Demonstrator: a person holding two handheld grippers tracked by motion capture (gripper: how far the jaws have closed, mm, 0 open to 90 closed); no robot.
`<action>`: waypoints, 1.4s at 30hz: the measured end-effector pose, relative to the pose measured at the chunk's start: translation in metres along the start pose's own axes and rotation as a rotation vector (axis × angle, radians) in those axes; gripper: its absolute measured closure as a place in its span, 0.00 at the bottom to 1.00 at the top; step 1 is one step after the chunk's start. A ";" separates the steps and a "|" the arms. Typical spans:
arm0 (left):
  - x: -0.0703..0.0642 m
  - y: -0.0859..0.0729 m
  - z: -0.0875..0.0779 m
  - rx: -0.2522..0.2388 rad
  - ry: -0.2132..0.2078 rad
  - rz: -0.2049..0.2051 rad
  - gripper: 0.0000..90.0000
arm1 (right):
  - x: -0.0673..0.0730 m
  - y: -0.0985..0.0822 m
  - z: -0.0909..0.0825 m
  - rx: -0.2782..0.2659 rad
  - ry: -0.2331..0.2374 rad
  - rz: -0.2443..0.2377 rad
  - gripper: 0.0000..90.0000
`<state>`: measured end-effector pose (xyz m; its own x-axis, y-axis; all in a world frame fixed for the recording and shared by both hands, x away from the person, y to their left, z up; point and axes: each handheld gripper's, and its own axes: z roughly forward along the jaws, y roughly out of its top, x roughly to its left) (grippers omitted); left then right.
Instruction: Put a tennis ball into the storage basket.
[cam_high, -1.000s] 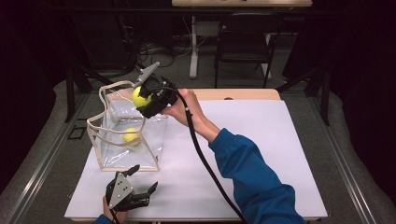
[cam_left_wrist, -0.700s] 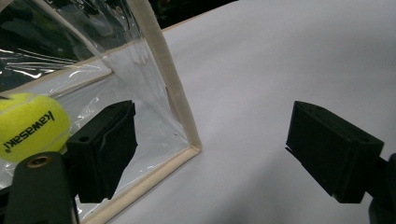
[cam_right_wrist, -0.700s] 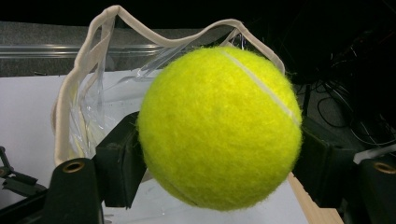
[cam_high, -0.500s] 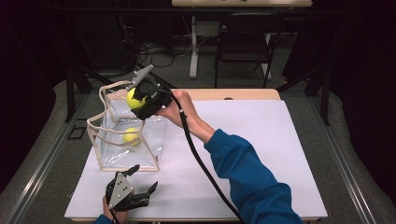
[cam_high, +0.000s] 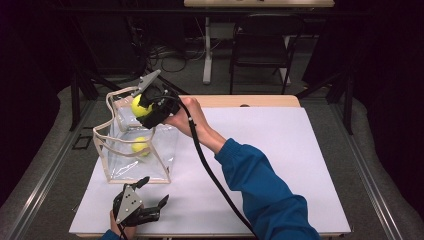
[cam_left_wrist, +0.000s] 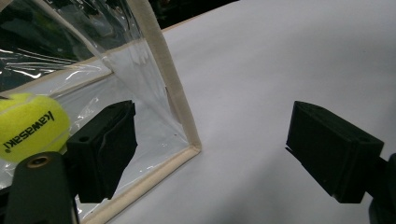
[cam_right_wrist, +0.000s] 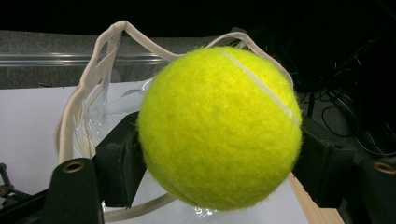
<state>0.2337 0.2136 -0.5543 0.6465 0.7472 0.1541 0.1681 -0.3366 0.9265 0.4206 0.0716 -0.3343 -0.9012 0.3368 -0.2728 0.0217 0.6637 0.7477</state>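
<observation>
Two black pads (cam_right_wrist: 119, 163) pinched a yellow tennis ball (cam_right_wrist: 219, 128), one on each side of its round middle. That was the right gripper (cam_high: 145, 107), and its jaws were closed tight on the ball. It held the ball up in the air, just above the open top of a clear plastic bag (cam_high: 160, 155). The bag had a soft cream band (cam_right_wrist: 79, 100) all around its rim. A second ball (cam_high: 140, 146) lay down inside the bag, near the bottom.

The left gripper (cam_high: 145, 202) sat low on the white table (cam_high: 300, 165), just beside the near bottom corner of the bag. Its two jaws were spread wide and held nothing. In the left gripper view, one jaw stood in front of the clear bag wall and the other stood over the bare table. The second ball (cam_left_wrist: 30, 126) showed through the plastic there.

The held ball looked light and fuzzy, so it probably would not slip. It looked a bit squashy, too, and would likely bounce if dropped from high up. The best place to hold it was across the fat middle, as the pads did. The bag looked thin and floppy, so it could tip or fold. The firm band at its rim looked like the best place to hold it steady.

A blue sleeve (cam_high: 265, 195) reached across the table behind the right hand (cam_high: 187, 117).
</observation>
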 end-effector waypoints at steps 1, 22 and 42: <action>0.000 0.000 0.000 -0.001 0.000 0.000 0.18 | 0.000 0.000 0.001 -0.001 0.003 0.003 0.29; 0.000 0.000 0.000 -0.002 -0.001 0.000 0.18 | 0.004 0.002 0.014 -0.010 0.032 0.018 0.29; 0.000 0.000 0.000 -0.001 0.001 -0.002 0.18 | 0.005 0.000 0.030 0.009 0.058 0.036 0.29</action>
<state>0.2339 0.2135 -0.5544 0.6456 0.7482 0.1529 0.1684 -0.3347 0.9271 0.4295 0.0929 -0.3540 -0.9232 0.3220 -0.2100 0.0586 0.6576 0.7510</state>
